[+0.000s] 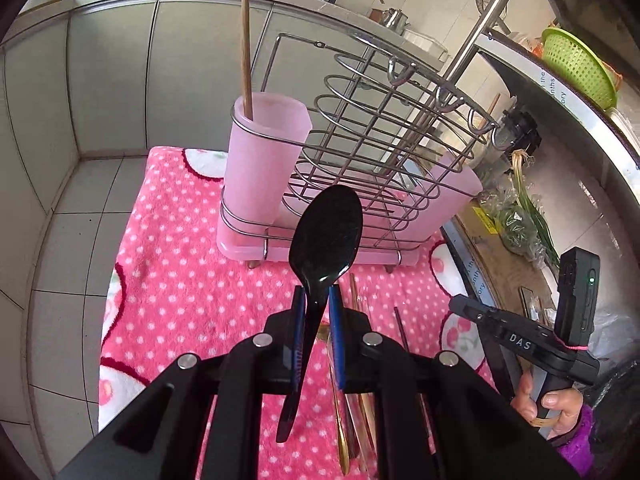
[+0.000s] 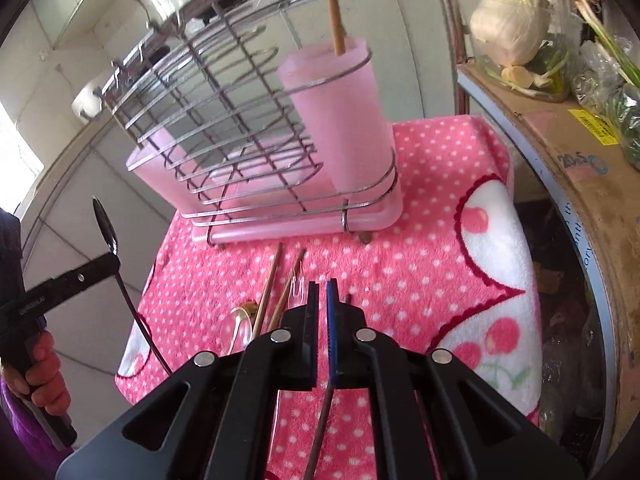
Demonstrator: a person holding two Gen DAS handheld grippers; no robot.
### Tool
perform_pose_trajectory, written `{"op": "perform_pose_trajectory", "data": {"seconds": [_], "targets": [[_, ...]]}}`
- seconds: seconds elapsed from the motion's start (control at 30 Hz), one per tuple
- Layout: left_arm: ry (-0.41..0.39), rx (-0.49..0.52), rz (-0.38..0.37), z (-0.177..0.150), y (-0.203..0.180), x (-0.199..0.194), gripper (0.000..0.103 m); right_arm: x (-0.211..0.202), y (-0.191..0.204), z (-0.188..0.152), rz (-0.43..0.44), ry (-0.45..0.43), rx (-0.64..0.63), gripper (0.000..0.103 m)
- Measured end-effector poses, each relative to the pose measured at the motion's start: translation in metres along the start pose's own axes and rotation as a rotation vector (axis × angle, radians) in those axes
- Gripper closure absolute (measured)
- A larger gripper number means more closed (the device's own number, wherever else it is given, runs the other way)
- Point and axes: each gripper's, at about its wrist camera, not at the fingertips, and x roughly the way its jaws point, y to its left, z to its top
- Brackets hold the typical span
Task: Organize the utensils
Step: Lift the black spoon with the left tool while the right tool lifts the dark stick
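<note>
My left gripper (image 1: 316, 300) is shut on the neck of a black spoon (image 1: 326, 232), whose bowl points up in front of the wire utensil rack (image 1: 384, 120). The right wrist view shows this spoon (image 2: 106, 224) edge-on at the left. The rack's left pink cup (image 1: 264, 160) holds one wooden chopstick (image 1: 246, 40). My right gripper (image 2: 322, 300) is shut with nothing between its pads. It hovers over loose utensils on the towel: wooden chopsticks (image 2: 272, 284), a clear fork (image 2: 298, 284), a gold spoon (image 2: 244, 312) and a dark chopstick (image 2: 320, 432) that runs under its right finger.
The rack stands on a pink dotted towel (image 2: 440, 240), with tiled floor (image 1: 80, 220) to the left. On the right are a cardboard shelf (image 2: 560, 140) with a cabbage (image 2: 512, 24) and greens, a metal pole (image 1: 488, 16) and a green basket (image 1: 576, 64).
</note>
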Motion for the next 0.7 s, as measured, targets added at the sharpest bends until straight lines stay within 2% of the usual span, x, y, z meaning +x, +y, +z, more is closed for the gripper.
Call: {"op": "perform_pose_trajectory", "data": {"seconds": [0.23,0.33,0.47,0.7], "targets": [[-0.012,-0.010,-0.019,0.002,0.002,-0.003,0.092,0.062,-0.005,0.007,-0.024,0.269,0.032,0.098],[-0.018,-0.008,-0.027,0.002,0.004,-0.004,0.092,0.078,-0.004,0.009,-0.069,0.322,0.027,0.096],[-0.021,-0.011,-0.036,0.001,0.009,-0.006,0.092,0.086,-0.005,0.012,-0.122,0.332,0.028,0.090],[-0.019,-0.026,-0.047,0.002,0.017,-0.005,0.092,0.091,0.000,0.013,-0.165,0.350,-0.010,0.089]]}}
